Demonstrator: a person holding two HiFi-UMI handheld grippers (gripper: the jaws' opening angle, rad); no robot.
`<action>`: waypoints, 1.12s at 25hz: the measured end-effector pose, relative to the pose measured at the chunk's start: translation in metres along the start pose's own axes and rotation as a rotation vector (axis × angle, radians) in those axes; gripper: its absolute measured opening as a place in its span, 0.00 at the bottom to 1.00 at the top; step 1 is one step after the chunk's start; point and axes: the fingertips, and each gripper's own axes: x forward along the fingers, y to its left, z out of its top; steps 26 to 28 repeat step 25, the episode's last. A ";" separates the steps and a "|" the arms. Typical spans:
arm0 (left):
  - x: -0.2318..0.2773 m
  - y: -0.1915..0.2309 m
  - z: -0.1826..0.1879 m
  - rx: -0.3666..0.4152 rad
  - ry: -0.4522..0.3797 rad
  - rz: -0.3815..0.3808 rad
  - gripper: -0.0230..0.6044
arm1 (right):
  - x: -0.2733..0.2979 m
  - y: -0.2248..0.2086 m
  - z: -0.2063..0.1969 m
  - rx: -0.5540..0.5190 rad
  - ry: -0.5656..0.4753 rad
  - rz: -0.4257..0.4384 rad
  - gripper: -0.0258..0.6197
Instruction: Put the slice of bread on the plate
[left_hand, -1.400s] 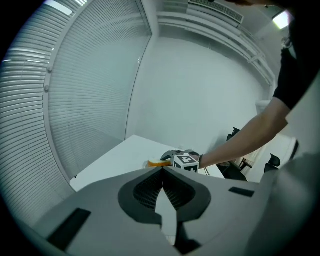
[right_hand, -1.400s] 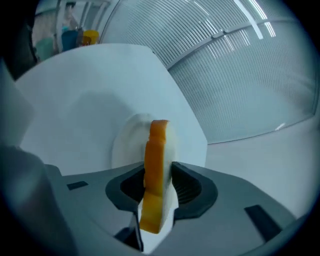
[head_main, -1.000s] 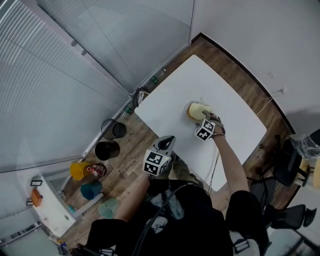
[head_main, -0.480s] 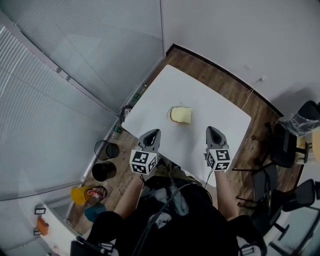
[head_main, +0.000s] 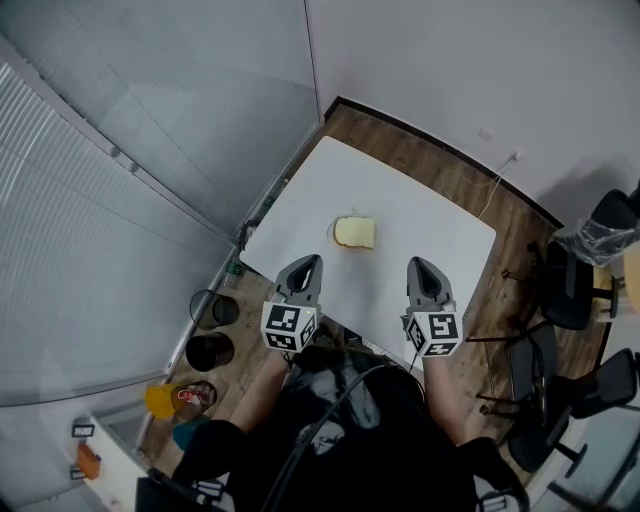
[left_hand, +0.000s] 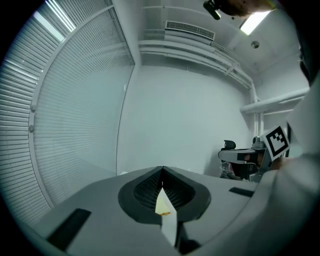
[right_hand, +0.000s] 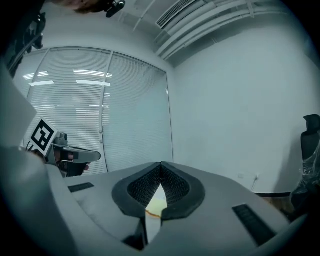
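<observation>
A second earlier the right gripper (head_main: 419, 265) is seen down at the plate (head_main: 331, 232) with its jaws wide apart. Now it is held lower in the frame, over the table's near edge and well apart from the plate. Its jaws are pressed fully together with nothing gripped between them. The left gripper (head_main: 307, 263) is likewise raised beside it, at lower centre-left, with its jaws also closed on nothing.

The slice of bread (head_main: 355, 232) is found just above the centre of the frame, lying on the plate in the middle of the white table (head_main: 430, 215). Only a thin pale rim of the plate is shown at the slice's left side. From this the release is judged to be done and the task complete, with no further placing called for.

Counted: one slice of bread, one plate, one table, two grippers. Two dark bins (head_main: 212, 308) are seen on the floor at lower left.
</observation>
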 end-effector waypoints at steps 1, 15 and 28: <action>0.001 0.000 0.000 -0.002 -0.001 0.001 0.05 | 0.000 -0.001 0.002 -0.002 -0.003 0.000 0.05; 0.000 0.007 -0.001 -0.006 0.010 0.003 0.05 | 0.010 -0.002 0.005 0.009 -0.007 0.023 0.05; 0.003 0.011 -0.002 -0.011 0.020 -0.009 0.05 | 0.017 0.004 0.002 0.010 0.013 0.038 0.05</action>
